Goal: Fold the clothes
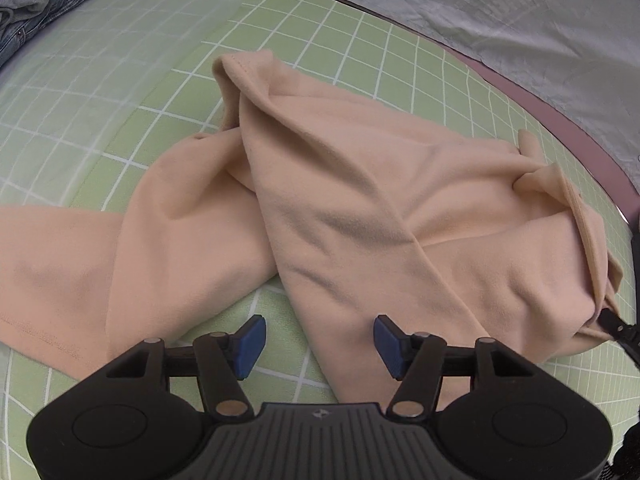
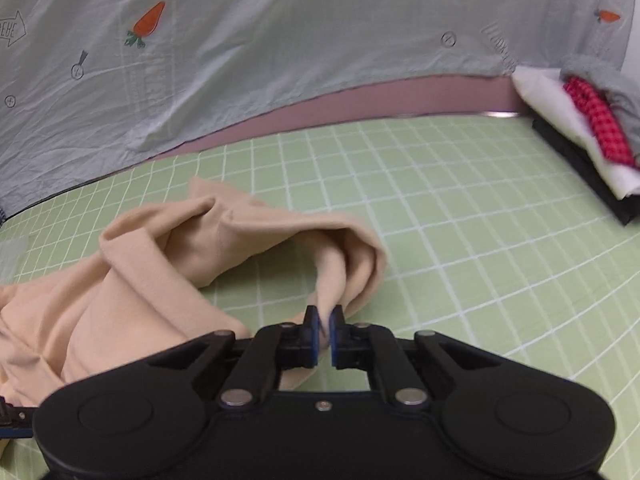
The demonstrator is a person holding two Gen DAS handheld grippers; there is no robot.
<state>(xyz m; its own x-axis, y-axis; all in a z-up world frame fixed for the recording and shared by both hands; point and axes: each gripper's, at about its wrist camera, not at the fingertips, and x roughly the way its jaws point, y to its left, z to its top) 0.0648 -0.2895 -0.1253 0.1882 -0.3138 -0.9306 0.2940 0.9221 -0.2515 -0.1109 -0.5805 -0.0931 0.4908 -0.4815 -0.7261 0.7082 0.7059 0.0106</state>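
A peach-coloured garment [image 1: 360, 208] lies crumpled and twisted across the green checked sheet [image 1: 120, 92]. My left gripper [image 1: 319, 340] hovers open just short of the garment's near edge, its blue pads [image 1: 251, 340] wide apart with nothing between them. In the right wrist view the same peach garment [image 2: 168, 276] stretches off to the left. My right gripper [image 2: 325, 332] is shut on a pinched fold of that garment, which rises from between the pads. The right gripper's tip [image 1: 616, 326] also shows at the garment's right end in the left wrist view.
A pile of denim and grey clothes [image 1: 28, 8] lies at the far left. A stack of folded clothes [image 2: 592, 132], white, red-checked and grey, sits on a black board at the far right. A grey carrot-print cloth [image 2: 280, 40] hangs along the back edge.
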